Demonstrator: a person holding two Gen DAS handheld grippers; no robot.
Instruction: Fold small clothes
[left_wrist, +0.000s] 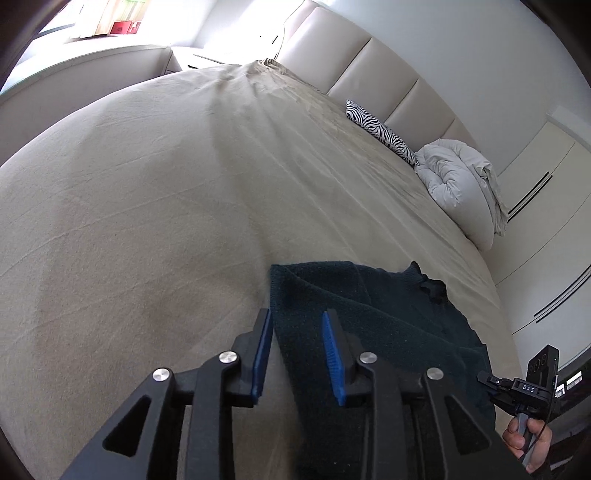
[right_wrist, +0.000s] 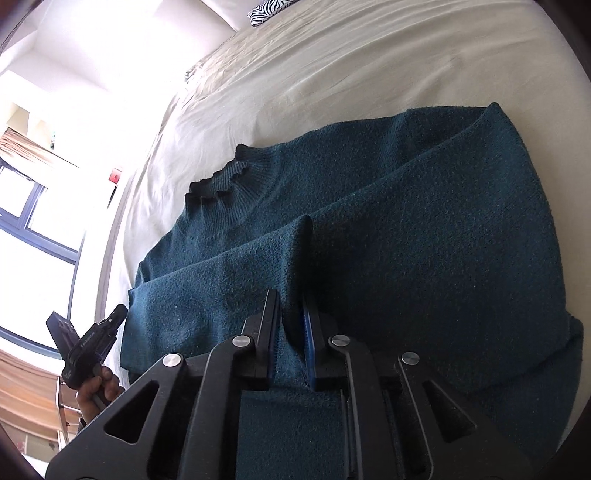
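Sweater (right_wrist: 388, 229): teal nubby knit, ribbed ruffled collar, lying flat on the beige wrinkled bedsheet (left_wrist: 166, 206), sleeve folded across the body. Right gripper (right_wrist: 291, 321) narrow, pinching a raised fold of knit. Left gripper (left_wrist: 297, 354) parted, pads clear, over the sweater's edge

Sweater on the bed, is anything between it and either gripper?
Nothing visible. The left gripper is open just above the sweater's edge, with no object between. The right gripper already pinches a raised fold of the knit.
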